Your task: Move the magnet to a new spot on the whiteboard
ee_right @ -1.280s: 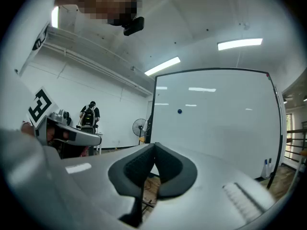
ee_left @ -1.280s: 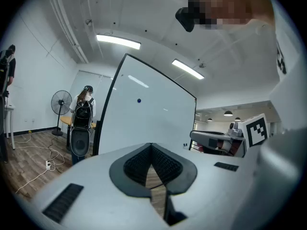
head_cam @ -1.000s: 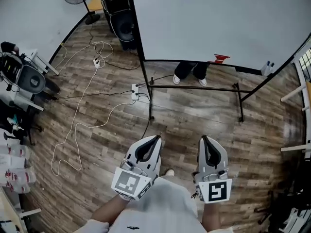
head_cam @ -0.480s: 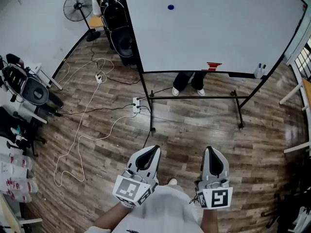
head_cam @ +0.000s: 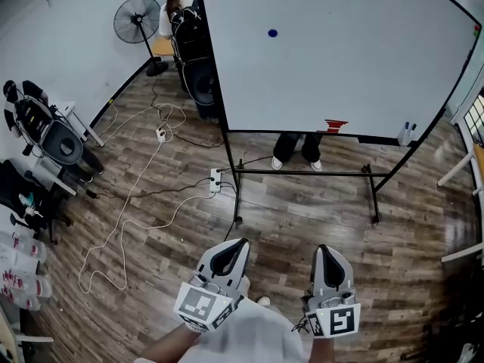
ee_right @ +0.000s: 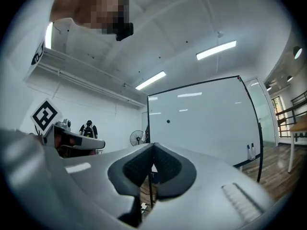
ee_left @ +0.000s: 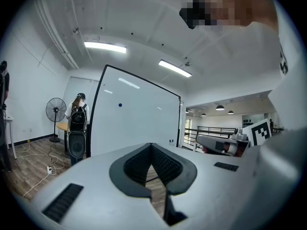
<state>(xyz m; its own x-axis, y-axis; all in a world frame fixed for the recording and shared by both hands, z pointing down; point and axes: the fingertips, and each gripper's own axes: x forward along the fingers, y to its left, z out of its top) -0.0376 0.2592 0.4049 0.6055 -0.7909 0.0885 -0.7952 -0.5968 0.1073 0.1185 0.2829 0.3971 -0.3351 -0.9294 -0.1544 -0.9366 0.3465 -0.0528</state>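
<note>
- Underfoot, a wood-plank floor point(head_cam: 318, 210) fills most of the head view, running from 6 o'clock up to the room's far edge.
- At 12 to 2 o'clock stands the whiteboard point(head_cam: 355, 66), upright with a dark frame, its face almost bare.
- A white wall point(head_cam: 60, 29) closes the room at 10 to 11 o'clock.
- The board's black stand point(head_cam: 302, 174) rests on the floor at 12 o'clock. A pair of shoes point(head_cam: 296, 147) shows beneath the board's lower edge, behind it.
- Dark equipment point(head_cam: 49, 134) is crowded along the floor's edge at 9 o'clock.
- A person point(head_cam: 178, 6) with a backpack stands at 11 o'clock, just beside the board's left edge.
- A pedestal fan point(head_cam: 138, 20) stands at 11 o'clock, near that person.
- The left hand-held gripper point(head_cam: 243, 240) sits at 6 o'clock, jaws closed tip to tip with nothing between them.
- The right hand-held gripper point(head_cam: 324, 246) sits beside it at 5 o'clock, jaws likewise together and empty.
- A white cable point(head_cam: 125, 221) loops over the planks at 8 to 10 o'clock.
- A power strip point(head_cam: 215, 180) lies near the stand's left foot.
- A red object point(head_cam: 335, 125) sits on the board's lower ledge.
- The magnet point(head_cam: 272, 32), a small dark blue dot, clings to the board's upper left area at 12 o'clock, well apart from both grippers.
</note>
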